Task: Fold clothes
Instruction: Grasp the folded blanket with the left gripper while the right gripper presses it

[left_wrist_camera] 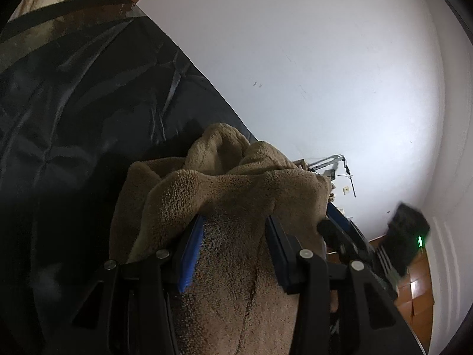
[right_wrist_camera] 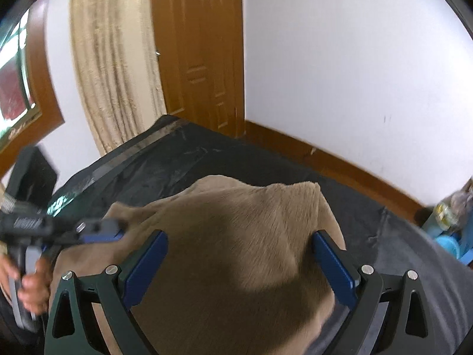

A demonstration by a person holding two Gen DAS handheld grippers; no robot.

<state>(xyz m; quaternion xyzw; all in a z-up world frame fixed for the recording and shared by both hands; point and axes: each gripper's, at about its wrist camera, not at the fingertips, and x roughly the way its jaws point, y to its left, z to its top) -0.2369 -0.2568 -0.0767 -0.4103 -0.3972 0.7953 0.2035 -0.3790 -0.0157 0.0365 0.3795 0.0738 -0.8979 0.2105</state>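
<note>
Nearest in the left wrist view, a thick bunch of the tan fleece garment [left_wrist_camera: 224,195] is seen between the blue pads of the left gripper [left_wrist_camera: 235,236]; the jaws stand at a middling gap, filled and pressed on by bunched cloth, so a grip on it is judged. In the right wrist view the right gripper [right_wrist_camera: 241,263] is held with its jaws wide, the garment spread beneath and between them, and no pad is seen pressing on cloth.

The garment is judged soft, limp and light, with a plush pile that should grip well against the pads but will sag and bunch when lifted. Hold is best taken at a hem or corner, with a pinch of few layers, not at the heaped middle.

The garment lies on the black sheet [right_wrist_camera: 189,159] that covers the bed, toward the near edge. Its long axis cannot be told with certainty; it appears to run from the near edge away toward the far side, with a raised corner pointing toward the wall [right_wrist_camera: 354,59].

At the left, a hand [right_wrist_camera: 32,281] is seen on the other gripper's handle.
</note>
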